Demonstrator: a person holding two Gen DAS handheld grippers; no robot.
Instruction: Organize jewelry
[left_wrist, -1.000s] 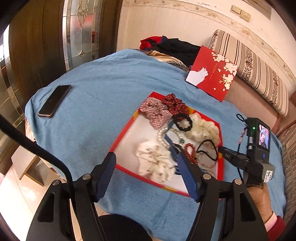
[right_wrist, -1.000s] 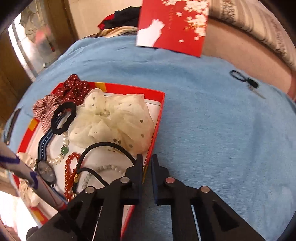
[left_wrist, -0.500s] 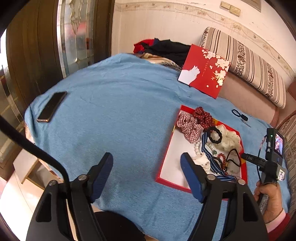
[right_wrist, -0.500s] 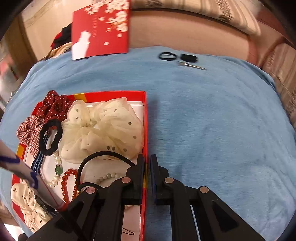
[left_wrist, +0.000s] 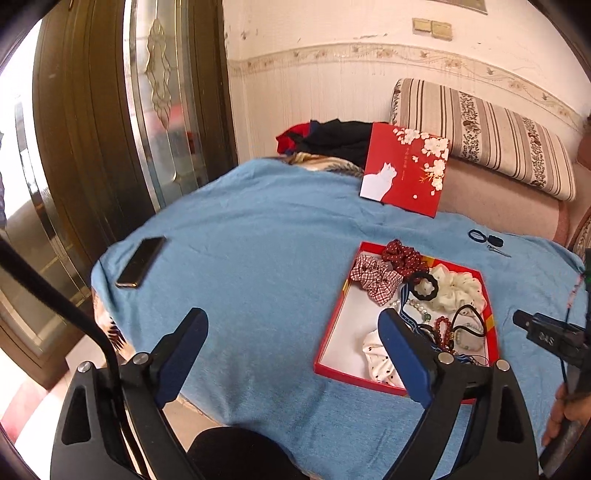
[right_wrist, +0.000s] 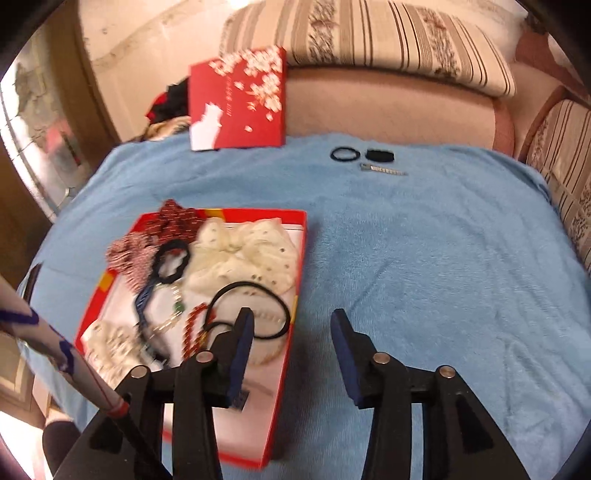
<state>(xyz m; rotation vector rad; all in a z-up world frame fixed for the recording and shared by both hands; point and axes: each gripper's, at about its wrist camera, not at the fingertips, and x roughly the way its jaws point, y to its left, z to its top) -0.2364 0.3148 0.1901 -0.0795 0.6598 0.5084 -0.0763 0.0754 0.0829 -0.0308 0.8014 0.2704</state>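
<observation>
A shallow red box (left_wrist: 334, 341) (right_wrist: 295, 280) lies on the blue cloth. It holds scrunchies, a cream dotted scrunchie (right_wrist: 240, 254), a black hair tie (right_wrist: 251, 310), red beads (right_wrist: 192, 328) and pearls. My left gripper (left_wrist: 291, 343) is open and empty, raised above the cloth left of the box. My right gripper (right_wrist: 291, 339) is open and empty, over the box's right edge. A black hair tie (right_wrist: 345, 154), a black clip (right_wrist: 379, 154) and a hairpin (right_wrist: 384, 170) lie on the cloth at the back.
A phone (left_wrist: 140, 262) lies at the cloth's left edge. A red lid with a white cat (left_wrist: 404, 173) leans at the back against a sofa with a striped cushion (left_wrist: 480, 136). Dark clothes (left_wrist: 328, 138) are behind it. A glass door (left_wrist: 155, 96) stands left.
My right gripper has opened from shut and pulled back and up. My left gripper has drawn back and to the left, away from the box, staying open.
</observation>
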